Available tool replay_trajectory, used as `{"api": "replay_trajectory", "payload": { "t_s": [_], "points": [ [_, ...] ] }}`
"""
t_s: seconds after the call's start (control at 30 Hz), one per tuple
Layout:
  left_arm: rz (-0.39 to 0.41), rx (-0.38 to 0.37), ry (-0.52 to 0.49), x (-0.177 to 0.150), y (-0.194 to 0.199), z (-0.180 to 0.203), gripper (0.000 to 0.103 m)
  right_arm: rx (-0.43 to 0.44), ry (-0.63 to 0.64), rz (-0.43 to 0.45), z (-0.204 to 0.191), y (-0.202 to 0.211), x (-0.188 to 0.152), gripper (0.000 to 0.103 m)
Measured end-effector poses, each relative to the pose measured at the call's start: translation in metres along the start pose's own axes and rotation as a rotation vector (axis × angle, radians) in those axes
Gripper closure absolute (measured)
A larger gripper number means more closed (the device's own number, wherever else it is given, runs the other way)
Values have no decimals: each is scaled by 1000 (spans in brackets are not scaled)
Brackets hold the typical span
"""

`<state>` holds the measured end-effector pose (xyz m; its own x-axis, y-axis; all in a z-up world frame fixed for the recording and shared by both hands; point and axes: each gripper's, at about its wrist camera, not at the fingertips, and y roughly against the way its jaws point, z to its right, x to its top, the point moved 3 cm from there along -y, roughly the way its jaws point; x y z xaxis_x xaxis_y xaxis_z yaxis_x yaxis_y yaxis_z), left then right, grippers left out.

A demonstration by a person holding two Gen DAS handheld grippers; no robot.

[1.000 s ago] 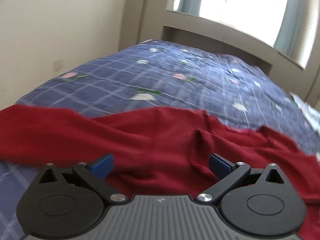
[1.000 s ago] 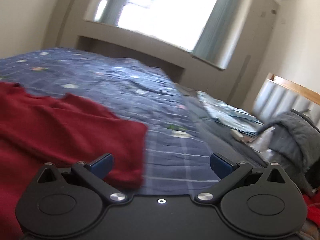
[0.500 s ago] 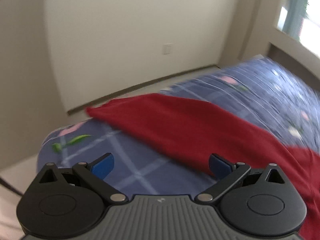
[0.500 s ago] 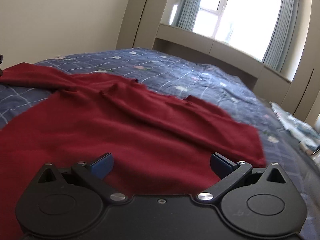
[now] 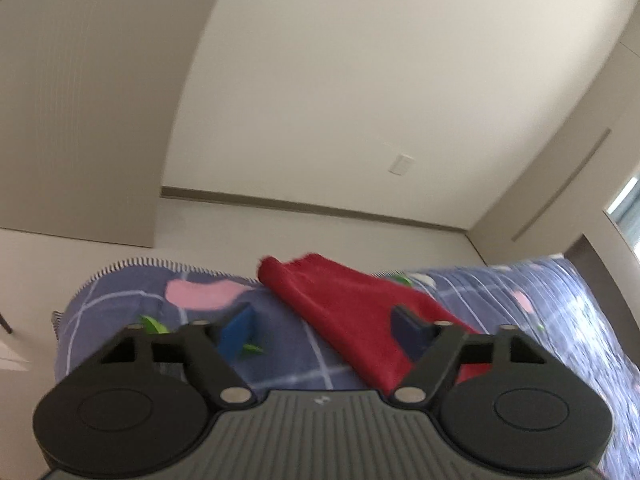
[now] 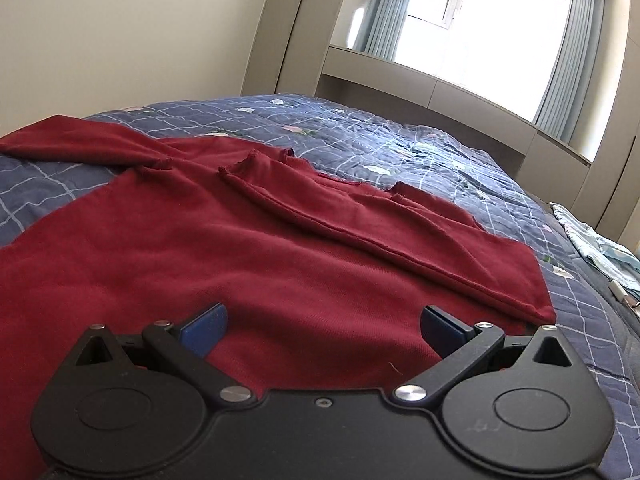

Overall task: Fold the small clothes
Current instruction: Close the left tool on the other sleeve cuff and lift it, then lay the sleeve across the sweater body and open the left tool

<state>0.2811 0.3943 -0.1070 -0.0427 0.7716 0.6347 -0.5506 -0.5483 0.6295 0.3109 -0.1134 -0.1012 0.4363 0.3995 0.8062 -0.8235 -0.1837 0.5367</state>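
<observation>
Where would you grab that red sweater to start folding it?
Probably by the sleeve end near the bed's edge. The sweater lies spread flat on the quilt, and that cuff is a narrow loose end. The open left claw already faces it, so come in low along the sleeve and pinch the cuff. The right claw is open too.

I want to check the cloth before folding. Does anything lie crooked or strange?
Yes. The dark red knit sweater is rumpled on the blue checked bedspread, and one sleeve end reaches the bed's edge.
</observation>
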Motion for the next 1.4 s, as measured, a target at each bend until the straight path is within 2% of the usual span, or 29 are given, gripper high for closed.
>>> {"api": "replay_trajectory", "payload": {
  "t_s": [0.03,0.1,0.2,0.27,0.33,0.47,0.63,0.73,0.83,0.93,1.07,1.2,1.33,1.4],
  "points": [
    [12,10,6,1,-1,-1,38,1,-2,-1,1,0,0,1],
    [19,29,14,2,-4,-2,43,6,-7,-3,3,0,0,1],
    [15,47,15,4,-11,-3,43,10,-12,-4,4,-2,0,1],
    [12,62,20,6,-13,-4,52,13,-15,-5,4,-2,-1,1],
    [11,72,23,8,-16,-7,97,16,-19,-6,5,-1,-1,1],
    [75,4,78,14,-1,-9,100,25,-31,-6,7,-2,-2,1],
    [189,-106,-1,29,29,24,101,36,-46,-2,10,-1,-3,1],
    [243,-195,-67,36,47,58,101,41,-54,3,12,0,-3,1],
    [298,-315,-153,38,70,103,101,50,-70,10,14,1,-4,1],
    [345,-459,-260,30,100,153,101,62,-93,15,18,2,-5,1],
    [383,-683,-437,-1,146,223,100,76,-145,25,26,6,-3,0],
    [348,-872,-590,-50,179,282,100,100,-229,38,50,12,0,1],
    [264,-1006,-690,-109,196,325,100,35,-234,36,76,19,-4,0],
    [222,-1049,-739,-141,191,340,100,1,-228,34,92,23,-8,1]
  ]
}}
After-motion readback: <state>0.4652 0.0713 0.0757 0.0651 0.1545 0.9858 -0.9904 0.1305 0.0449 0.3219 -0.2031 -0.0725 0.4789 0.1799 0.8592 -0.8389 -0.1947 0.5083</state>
